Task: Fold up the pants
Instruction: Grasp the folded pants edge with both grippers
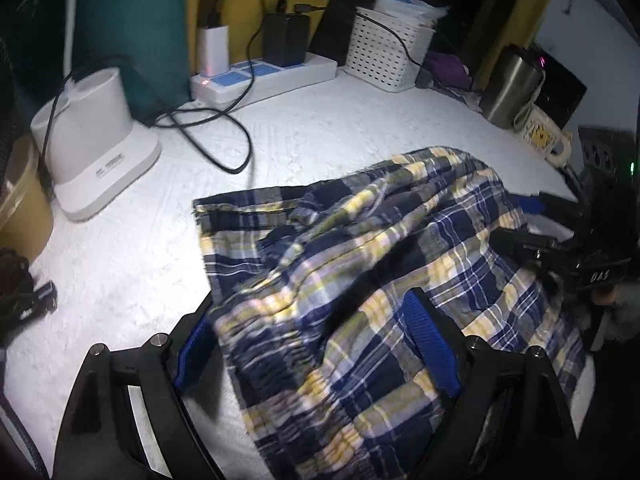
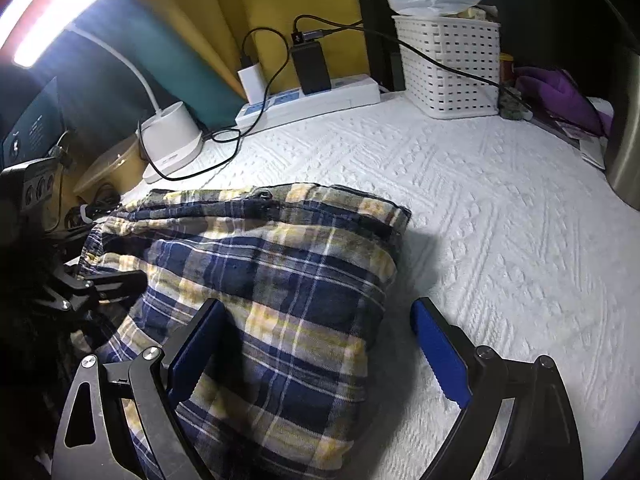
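Thin plaid cotton pants (image 2: 272,280) look light, floppy, so we pinch doubled hems; left gripper (image 1: 316,344) and right gripper (image 2: 316,344) fingers spread.

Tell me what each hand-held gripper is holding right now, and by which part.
Nothing is held. The left hand-held gripper and the right hand-held gripper both stand open over the plaid pants, pads not pressing on the cloth.

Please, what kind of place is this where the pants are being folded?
Probably a home desk or bedside table, not a lab. A white textured cloth covers it, and a power strip with chargers, a desk lamp and a white storage basket stand behind the plaid pants.
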`<act>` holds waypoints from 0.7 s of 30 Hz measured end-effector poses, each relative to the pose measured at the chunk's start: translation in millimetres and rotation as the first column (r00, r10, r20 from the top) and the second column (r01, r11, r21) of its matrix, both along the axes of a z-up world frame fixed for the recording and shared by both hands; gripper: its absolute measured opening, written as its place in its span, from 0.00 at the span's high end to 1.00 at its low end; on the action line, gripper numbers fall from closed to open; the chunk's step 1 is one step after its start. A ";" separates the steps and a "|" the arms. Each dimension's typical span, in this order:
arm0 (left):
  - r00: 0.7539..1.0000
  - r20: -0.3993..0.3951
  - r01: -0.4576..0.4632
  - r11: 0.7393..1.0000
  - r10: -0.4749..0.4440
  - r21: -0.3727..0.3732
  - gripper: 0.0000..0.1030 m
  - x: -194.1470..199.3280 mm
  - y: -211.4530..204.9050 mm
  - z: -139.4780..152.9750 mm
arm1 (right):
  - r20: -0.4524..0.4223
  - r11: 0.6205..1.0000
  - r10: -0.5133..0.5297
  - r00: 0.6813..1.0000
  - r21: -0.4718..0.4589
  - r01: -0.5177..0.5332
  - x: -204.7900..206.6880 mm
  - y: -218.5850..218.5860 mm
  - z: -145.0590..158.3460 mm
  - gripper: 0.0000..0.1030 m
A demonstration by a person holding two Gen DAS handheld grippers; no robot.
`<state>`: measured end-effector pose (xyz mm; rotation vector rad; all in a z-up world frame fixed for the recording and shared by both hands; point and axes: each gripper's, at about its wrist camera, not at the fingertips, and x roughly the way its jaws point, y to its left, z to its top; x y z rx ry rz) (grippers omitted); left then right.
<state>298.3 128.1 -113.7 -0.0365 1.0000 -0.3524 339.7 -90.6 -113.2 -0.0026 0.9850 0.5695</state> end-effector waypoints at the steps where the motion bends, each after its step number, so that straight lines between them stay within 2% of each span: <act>1: 1.000 0.006 0.000 1.000 0.000 0.001 0.17 -0.4 -0.8 -0.6 | 0.002 1.000 0.010 1.000 -0.001 -0.010 0.8 1.7 -0.4 0.09; 4: 1.000 0.031 0.006 1.000 -0.005 -0.010 0.25 -1.4 -2.8 -1.5 | 0.000 0.999 0.030 1.000 0.016 -0.030 4.4 6.0 -0.7 0.09; 9: 0.998 0.058 0.012 1.000 -0.012 -0.004 0.34 -1.5 -6.5 -2.2 | -0.005 0.998 0.059 0.998 0.036 -0.058 7.8 12.1 -2.0 0.09; 12: 0.998 0.059 0.012 1.000 -0.012 -0.011 0.42 -2.7 -6.2 -1.8 | -0.006 0.996 0.072 0.997 0.048 -0.072 8.0 14.5 -2.0 0.13; 13: 0.998 0.060 0.011 1.000 -0.011 -0.005 0.45 -2.5 -7.2 -1.7 | -0.011 0.995 0.079 0.997 0.058 -0.078 8.5 15.5 -2.4 0.19; 15: 0.998 0.062 0.007 1.000 -0.007 0.000 0.50 -3.8 -8.6 -1.4 | -0.009 0.995 0.078 0.997 0.058 -0.077 9.2 17.2 -1.7 0.24; 18: 0.998 0.067 0.001 1.000 -0.001 0.002 0.57 -6.2 -10.3 -0.5 | -0.015 0.994 0.085 0.996 0.076 -0.084 9.3 17.5 -0.8 0.39; 19: 0.998 0.070 0.001 1.000 -0.001 0.000 0.60 -7.2 -10.9 0.4 | -0.029 0.991 0.098 0.995 0.092 -0.095 9.6 18.5 -1.5 0.52; 21: 0.997 0.081 0.000 1.000 -0.001 0.011 0.64 -9.5 -13.0 3.4 | -0.026 0.991 0.107 0.994 0.088 -0.104 8.2 20.8 -0.8 0.57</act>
